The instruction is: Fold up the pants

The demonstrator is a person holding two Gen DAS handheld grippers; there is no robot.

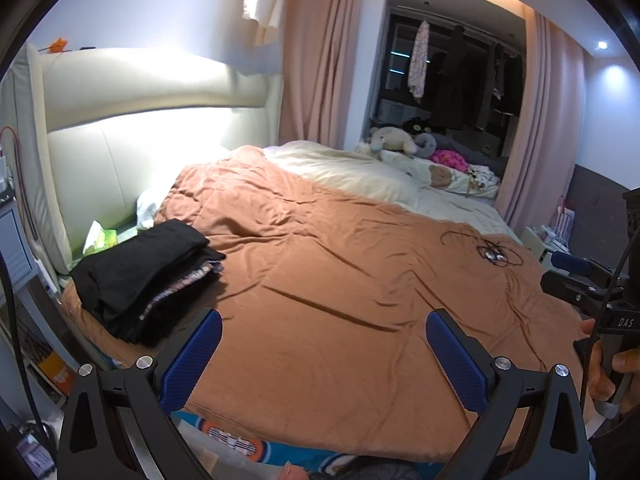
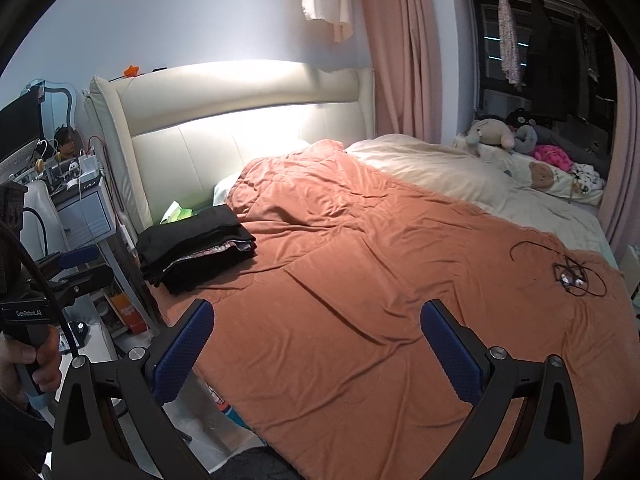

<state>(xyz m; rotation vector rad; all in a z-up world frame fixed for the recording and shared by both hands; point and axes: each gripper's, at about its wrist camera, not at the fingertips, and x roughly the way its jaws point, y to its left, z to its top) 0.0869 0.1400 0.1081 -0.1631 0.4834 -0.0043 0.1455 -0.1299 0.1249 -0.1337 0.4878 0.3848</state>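
A stack of folded clothes with black pants on top (image 1: 144, 276) lies at the left edge of the orange blanket (image 1: 360, 280), near the headboard. It also shows in the right wrist view (image 2: 196, 252). My left gripper (image 1: 324, 340) is open and empty, held above the near part of the blanket, to the right of the stack. My right gripper (image 2: 316, 336) is open and empty above the near edge of the bed. The right gripper shows at the right edge of the left wrist view (image 1: 576, 280), and the left gripper at the left edge of the right wrist view (image 2: 76, 272).
A tangled black cable with earbuds (image 1: 492, 252) lies on the blanket at the right. A cream quilt (image 1: 352, 172), soft toys (image 1: 396, 140) and a cream headboard (image 1: 160, 128) are at the back. A bedside table (image 2: 84, 208) with clutter stands left of the bed.
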